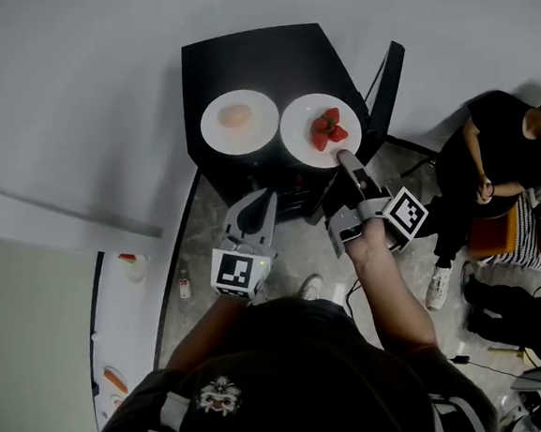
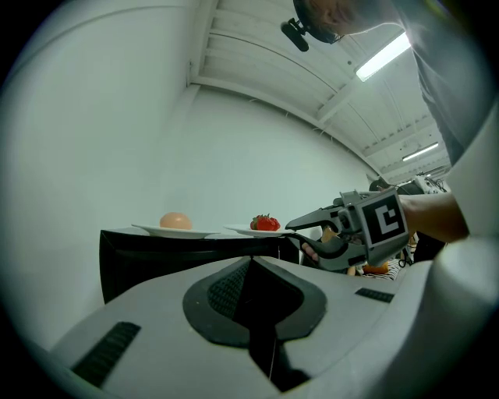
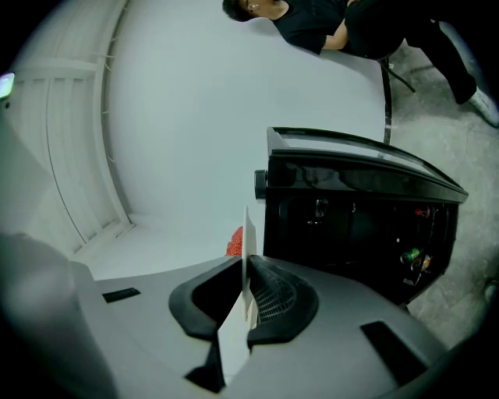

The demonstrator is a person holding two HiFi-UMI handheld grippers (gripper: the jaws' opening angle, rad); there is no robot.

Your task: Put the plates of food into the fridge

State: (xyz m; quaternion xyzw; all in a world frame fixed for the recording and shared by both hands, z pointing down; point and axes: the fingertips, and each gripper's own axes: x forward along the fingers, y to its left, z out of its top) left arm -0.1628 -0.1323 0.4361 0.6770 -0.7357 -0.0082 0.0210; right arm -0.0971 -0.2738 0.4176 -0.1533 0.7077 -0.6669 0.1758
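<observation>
Two white plates stand on top of the black fridge point(image 1: 266, 55). The left plate point(image 1: 239, 122) carries a pale round piece of food point(image 2: 175, 220). On the right plate point(image 1: 303, 137) lie red strawberries point(image 1: 328, 128). My right gripper point(image 1: 343, 155) is shut on this plate's near rim, and the rim point(image 3: 249, 234) runs edge-on between its jaws, with a strawberry point(image 3: 234, 243) just past them. My left gripper point(image 1: 267, 195) is shut and holds nothing. It hangs in front of the fridge, below the left plate. In the left gripper view both plates and the right gripper point(image 2: 291, 228) show beyond its closed jaws.
The fridge's dark glass front point(image 3: 359, 222) shows bottles inside. A person in black point(image 1: 496, 158) sits at the right, beside clutter on the floor. A dark upright panel point(image 1: 386, 87) stands against the fridge's right side. A small bottle point(image 1: 183, 286) lies at the left.
</observation>
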